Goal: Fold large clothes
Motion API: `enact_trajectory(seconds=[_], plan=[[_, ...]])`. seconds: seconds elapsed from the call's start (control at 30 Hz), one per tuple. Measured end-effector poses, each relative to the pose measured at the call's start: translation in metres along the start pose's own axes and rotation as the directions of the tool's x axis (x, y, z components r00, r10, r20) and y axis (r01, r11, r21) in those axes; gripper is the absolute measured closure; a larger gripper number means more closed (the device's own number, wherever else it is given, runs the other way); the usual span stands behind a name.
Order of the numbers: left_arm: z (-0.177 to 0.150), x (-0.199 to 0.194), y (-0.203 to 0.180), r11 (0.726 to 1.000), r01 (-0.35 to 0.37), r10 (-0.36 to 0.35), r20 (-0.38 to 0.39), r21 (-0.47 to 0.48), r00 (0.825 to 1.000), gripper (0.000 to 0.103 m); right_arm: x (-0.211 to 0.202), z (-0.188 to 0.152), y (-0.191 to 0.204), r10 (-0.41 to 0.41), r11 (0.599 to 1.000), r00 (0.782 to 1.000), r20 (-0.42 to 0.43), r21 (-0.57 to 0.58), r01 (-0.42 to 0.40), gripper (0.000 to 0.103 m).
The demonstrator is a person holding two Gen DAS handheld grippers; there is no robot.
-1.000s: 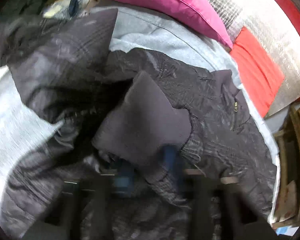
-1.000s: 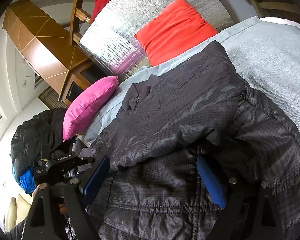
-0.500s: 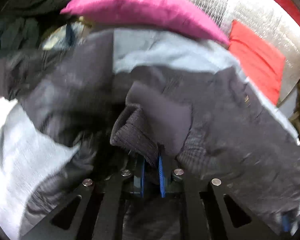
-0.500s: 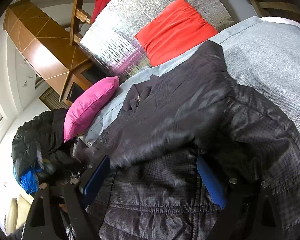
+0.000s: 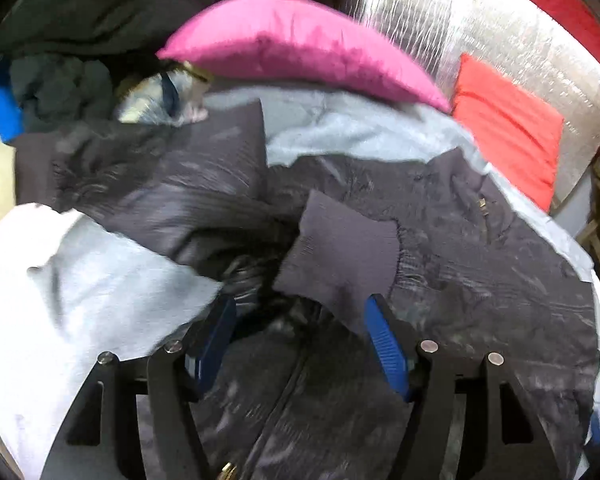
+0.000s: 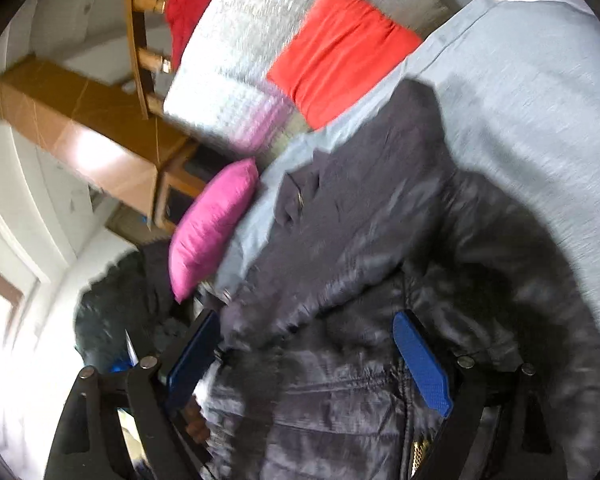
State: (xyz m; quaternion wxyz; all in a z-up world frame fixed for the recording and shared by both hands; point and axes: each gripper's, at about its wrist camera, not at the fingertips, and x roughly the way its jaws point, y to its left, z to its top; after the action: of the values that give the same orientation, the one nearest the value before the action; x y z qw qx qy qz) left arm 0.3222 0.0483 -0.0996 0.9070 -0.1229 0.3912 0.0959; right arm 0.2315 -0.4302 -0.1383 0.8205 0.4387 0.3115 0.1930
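Our left gripper (image 5: 300,332) has just been opening its jaws, and its blue pads (image 5: 384,340) now stand apart with nothing pressed between them. The ribbed knit cuff (image 5: 340,256) of the dark quilted puffer jacket (image 5: 480,280) lies just ahead of the pads, folded across the jacket's chest; whether the right-hand pad touches the cuff's edge we cannot tell through the blur. Below the pads we see the jacket's front zip (image 5: 288,392) running toward the bottom of the view.

Our right gripper (image 6: 304,356) holds its jaws wide as well, blue pads (image 6: 420,364) apart and gripping nothing, poised over the jacket (image 6: 360,240) near its lower part, where a brass-coloured zip end (image 6: 418,452) shows.

We see the jacket spread over a light grey bed cover (image 5: 80,280), its collar toward the far edge and one sleeve (image 5: 160,176) reaching out to the left edge in the left wrist view. A bright pink satin pillow (image 5: 300,48) rests on the far edge of the cover, beside a red-orange cushion (image 5: 512,132) that leans against a silvery quilted foil sheet (image 5: 480,32). A heap of dark clothes (image 5: 68,40) sits past the far left corner. In the right wrist view we also see a brown wooden cabinet (image 6: 92,136) behind the pink pillow (image 6: 208,232).
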Motion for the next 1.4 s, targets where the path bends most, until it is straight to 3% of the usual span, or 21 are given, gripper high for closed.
enact_trajectory(seconds=[0.17,0.23,0.3,0.4,0.5,0.63,0.73,0.8,0.87,0.9,0.97,1.0,1.03,1.1,1.13,1.17,1.2,1.23,1.27,1.33,1.4], plan=[[0.006,-0.037,-0.004,1.000,0.016,-0.016,0.107,0.001,0.994,0.034,-0.020,0.043,0.010,0.094,0.992,0.993,0.074,0.073,-0.100,0.011],[0.012,-0.045,-0.020,0.998,0.048,-0.051,0.130,0.028,0.990,0.031,-0.008,0.055,0.010,0.124,0.987,0.991,0.053,0.098,-0.129,0.009],[0.016,-0.043,-0.044,0.994,0.082,-0.090,0.135,0.067,0.987,0.030,0.019,0.065,-0.003,0.095,0.986,0.995,-0.020,0.137,-0.092,0.009],[0.018,-0.029,-0.090,0.980,0.143,-0.157,0.098,0.135,0.983,0.030,0.049,0.065,-0.040,-0.073,0.977,0.989,-0.131,0.188,0.097,0.009],[0.009,-0.008,-0.141,0.957,0.200,-0.215,0.054,0.210,0.975,0.030,0.038,0.072,-0.039,-0.032,0.979,0.994,-0.106,0.196,0.052,0.009],[-0.014,0.014,-0.193,0.919,0.258,-0.266,-0.014,0.297,0.964,0.030,0.016,0.102,-0.011,0.012,0.997,0.999,-0.041,0.075,-0.009,0.009],[-0.039,0.036,-0.220,0.884,0.242,-0.236,-0.066,0.401,0.970,0.030,0.017,0.133,-0.022,-0.124,0.991,0.992,0.004,0.039,0.124,0.009],[-0.051,0.055,-0.224,0.882,0.228,-0.194,-0.124,0.413,0.973,0.030,0.034,0.150,-0.046,-0.195,0.978,0.981,-0.023,0.068,0.196,0.009],[-0.058,0.063,-0.221,0.880,0.235,-0.199,-0.128,0.413,0.972,0.029,0.058,0.158,-0.066,-0.201,0.972,0.975,-0.093,0.105,0.211,0.010],[-0.059,0.062,-0.221,0.879,0.230,-0.196,-0.123,0.418,0.973,0.029,0.070,0.163,-0.070,-0.188,0.974,0.974,-0.127,0.105,0.202,0.014],[-0.062,0.061,-0.221,0.877,0.226,-0.195,-0.117,0.424,0.974,0.029,0.092,0.168,-0.064,-0.232,0.970,0.960,-0.159,0.039,0.241,0.035],[-0.065,0.061,-0.222,0.874,0.225,-0.194,-0.113,0.431,0.974,0.028,0.109,0.171,-0.061,-0.277,0.960,0.941,-0.193,-0.006,0.281,0.079],[-0.064,0.060,-0.221,0.873,0.224,-0.195,-0.111,0.434,0.975,0.028,0.120,0.173,-0.058,-0.311,0.950,0.926,-0.214,-0.039,0.310,0.084],[-0.067,0.060,-0.223,0.872,0.220,-0.194,-0.104,0.438,0.975,0.028,0.126,0.175,-0.037,-0.372,0.924,0.913,-0.167,-0.163,0.347,0.088],[-0.068,0.061,-0.224,0.871,0.219,-0.192,-0.105,0.441,0.976,0.028,0.128,0.176,-0.021,-0.388,0.906,0.913,-0.126,-0.232,0.353,0.088],[-0.068,0.060,-0.223,0.869,0.219,-0.192,-0.105,0.444,0.976,0.028,0.132,0.175,-0.017,-0.425,0.882,0.898,-0.108,-0.270,0.385,0.088],[-0.070,0.059,-0.224,0.867,0.216,-0.190,-0.103,0.449,0.976,0.028,0.143,0.172,-0.025,-0.491,0.848,0.862,-0.124,-0.296,0.440,0.087],[-0.069,0.060,-0.224,0.867,0.215,-0.189,-0.103,0.449,0.977,0.028,0.151,0.170,-0.038,-0.534,0.822,0.835,-0.132,-0.313,0.476,0.077],[-0.069,0.061,-0.223,0.867,0.216,-0.190,-0.104,0.448,0.976,0.028,0.151,0.170,-0.044,-0.538,0.820,0.835,-0.116,-0.299,0.487,0.069],[-0.068,0.061,-0.223,0.868,0.217,-0.191,-0.103,0.448,0.976,0.028,0.137,0.170,-0.044,-0.519,0.840,0.853,-0.057,-0.216,0.497,0.030],[-0.069,0.061,-0.223,0.868,0.219,-0.193,-0.102,0.446,0.976,0.027,0.113,0.169,-0.030,-0.515,0.841,0.856,0.033,-0.174,0.513,0.030]])
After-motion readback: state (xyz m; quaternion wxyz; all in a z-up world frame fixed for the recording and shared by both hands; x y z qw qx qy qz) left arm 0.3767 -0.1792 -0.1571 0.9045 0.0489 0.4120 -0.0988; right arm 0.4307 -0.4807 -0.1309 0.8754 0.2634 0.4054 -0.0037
